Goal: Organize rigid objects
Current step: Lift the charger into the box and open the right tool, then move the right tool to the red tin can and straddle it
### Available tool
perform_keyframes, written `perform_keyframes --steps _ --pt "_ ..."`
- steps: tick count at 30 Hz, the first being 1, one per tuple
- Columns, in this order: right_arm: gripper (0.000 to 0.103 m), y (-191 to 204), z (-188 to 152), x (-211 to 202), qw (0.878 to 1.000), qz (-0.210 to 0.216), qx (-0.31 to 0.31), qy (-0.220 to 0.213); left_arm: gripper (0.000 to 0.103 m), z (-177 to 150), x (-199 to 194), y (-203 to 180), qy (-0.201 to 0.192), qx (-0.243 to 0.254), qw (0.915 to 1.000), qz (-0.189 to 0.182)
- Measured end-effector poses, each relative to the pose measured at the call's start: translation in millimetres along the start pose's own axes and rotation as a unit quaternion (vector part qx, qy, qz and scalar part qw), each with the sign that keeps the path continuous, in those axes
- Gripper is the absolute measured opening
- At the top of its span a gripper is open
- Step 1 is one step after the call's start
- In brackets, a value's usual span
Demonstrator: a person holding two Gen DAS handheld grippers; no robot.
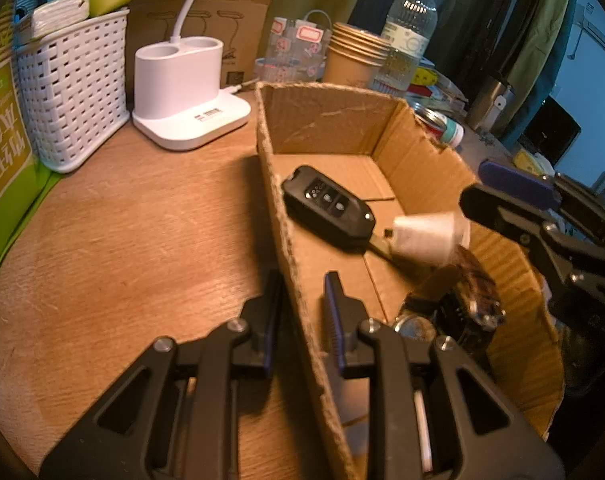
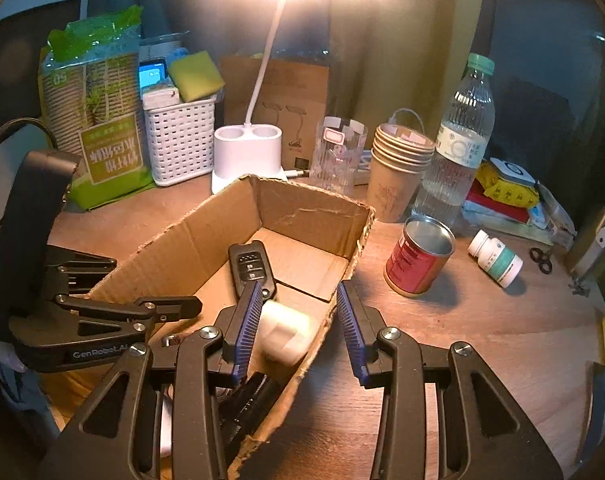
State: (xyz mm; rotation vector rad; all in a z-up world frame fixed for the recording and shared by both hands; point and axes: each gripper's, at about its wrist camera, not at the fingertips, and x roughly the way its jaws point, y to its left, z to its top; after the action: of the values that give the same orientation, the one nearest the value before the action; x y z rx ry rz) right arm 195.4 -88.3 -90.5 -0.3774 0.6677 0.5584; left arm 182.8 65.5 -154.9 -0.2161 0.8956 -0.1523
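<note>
An open cardboard box (image 1: 326, 116) (image 2: 310, 210) sits on the wooden table. Inside lie a black car key fob (image 1: 328, 206) (image 2: 251, 266), a white earbud case (image 1: 430, 238) (image 2: 286, 332) and a dark object (image 1: 462, 304) (image 2: 250, 400) at the near end. The white case looks blurred and free of both grippers. My left gripper (image 1: 300, 320) straddles the box's left wall, one finger outside and one inside, closed on it. My right gripper (image 2: 298, 320) is open and empty above the box's right wall; it also shows in the left wrist view (image 1: 514, 196).
A red tin can (image 2: 420, 256) and a white pill bottle (image 2: 496, 258) lie right of the box. Behind stand paper cups (image 2: 398, 168), a water bottle (image 2: 460, 140), a glass (image 2: 336, 154), a white lamp base (image 1: 186, 84) (image 2: 248, 152) and a white basket (image 1: 74, 84) (image 2: 180, 138).
</note>
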Motion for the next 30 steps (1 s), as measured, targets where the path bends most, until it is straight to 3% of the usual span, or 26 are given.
perform_keyframes --steps 21,30 --pt "0.042 -12.3 -2.1 -2.0 1.0 -0.007 0.022 -0.005 0.023 -0.6 -0.5 -1.3 0.0 0.0 1.0 0.0" --pt "0.053 -21.9 -0.2 -4.7 0.999 -0.013 0.039 -0.012 0.023 -0.6 -0.5 -1.2 0.0 0.0 1.0 0.0"
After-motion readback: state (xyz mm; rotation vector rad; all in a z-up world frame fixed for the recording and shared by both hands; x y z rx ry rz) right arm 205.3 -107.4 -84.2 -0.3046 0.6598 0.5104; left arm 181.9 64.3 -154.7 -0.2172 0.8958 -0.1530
